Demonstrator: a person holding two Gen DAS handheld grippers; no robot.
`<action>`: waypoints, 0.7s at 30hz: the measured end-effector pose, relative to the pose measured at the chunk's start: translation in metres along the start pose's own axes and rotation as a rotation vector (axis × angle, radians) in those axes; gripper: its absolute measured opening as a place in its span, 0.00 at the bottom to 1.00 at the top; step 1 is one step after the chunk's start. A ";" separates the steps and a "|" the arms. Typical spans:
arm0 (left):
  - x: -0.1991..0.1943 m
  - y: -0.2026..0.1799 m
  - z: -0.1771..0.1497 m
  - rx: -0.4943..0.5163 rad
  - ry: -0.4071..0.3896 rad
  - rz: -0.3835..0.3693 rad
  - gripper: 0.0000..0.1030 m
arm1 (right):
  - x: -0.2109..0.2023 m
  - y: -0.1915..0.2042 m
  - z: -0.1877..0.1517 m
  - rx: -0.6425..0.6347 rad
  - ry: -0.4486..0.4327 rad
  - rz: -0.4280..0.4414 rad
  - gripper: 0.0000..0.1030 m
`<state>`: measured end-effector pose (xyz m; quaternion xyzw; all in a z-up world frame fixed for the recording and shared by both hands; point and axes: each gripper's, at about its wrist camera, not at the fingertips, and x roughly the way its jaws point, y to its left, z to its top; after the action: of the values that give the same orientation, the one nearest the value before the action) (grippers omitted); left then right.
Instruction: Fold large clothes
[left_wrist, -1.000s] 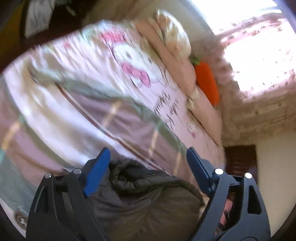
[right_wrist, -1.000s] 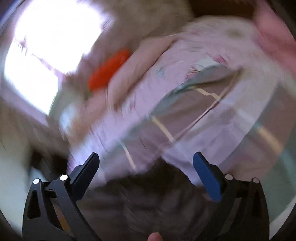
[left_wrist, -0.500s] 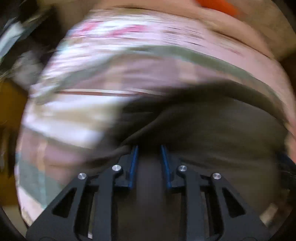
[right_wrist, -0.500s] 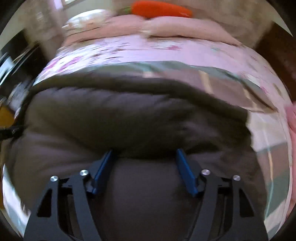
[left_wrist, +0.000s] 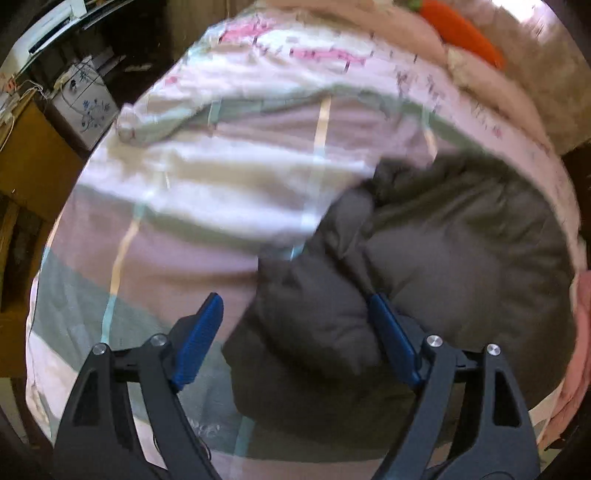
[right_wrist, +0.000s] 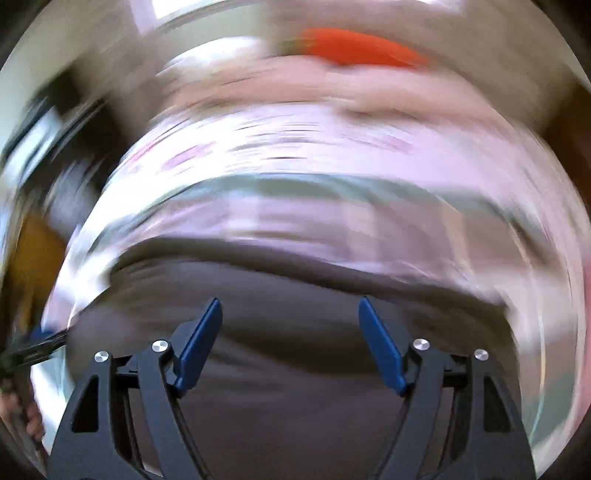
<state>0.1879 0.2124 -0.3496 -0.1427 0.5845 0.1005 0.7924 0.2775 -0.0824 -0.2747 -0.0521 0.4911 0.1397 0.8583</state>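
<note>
Dark padded jacket (left_wrist: 436, 266) lies bunched on the bed, nearest the left tongs (left_wrist: 295, 332), whose blue pads stand wide and are opening, one puffy fold between them but not pinched. The right tongs (right_wrist: 290, 336) are likewise spread and opening over the same jacket (right_wrist: 295, 387), nothing gripped (that view is badly smeared, so finer detail is lost). The garment looks soft, bulky and springy, light for its size, with a slick shell that would likely slide out of a shallow bite; a hem or seam edge, taken deep, seems the safest hold, rather than the middle of a quilted panel. Beyond it spreads the striped bedspread (left_wrist: 221, 192), then a pink printed sheet (left_wrist: 317, 55), and farthest back an orange carrot-shaped cushion (left_wrist: 465, 29) by the pillows.
</note>
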 end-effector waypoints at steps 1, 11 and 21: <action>0.006 0.003 -0.008 -0.024 0.027 -0.038 0.81 | 0.007 0.048 0.011 -0.115 0.017 0.017 0.84; 0.034 0.056 -0.052 -0.204 0.101 -0.257 0.86 | 0.136 0.248 -0.002 -0.878 0.207 -0.341 0.29; 0.043 0.065 -0.065 -0.226 0.138 -0.285 0.87 | 0.077 0.180 0.095 -0.205 -0.182 -0.176 0.30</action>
<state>0.1215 0.2508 -0.4158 -0.3186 0.5962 0.0421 0.7357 0.3402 0.1256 -0.2837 -0.1692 0.3878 0.1175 0.8984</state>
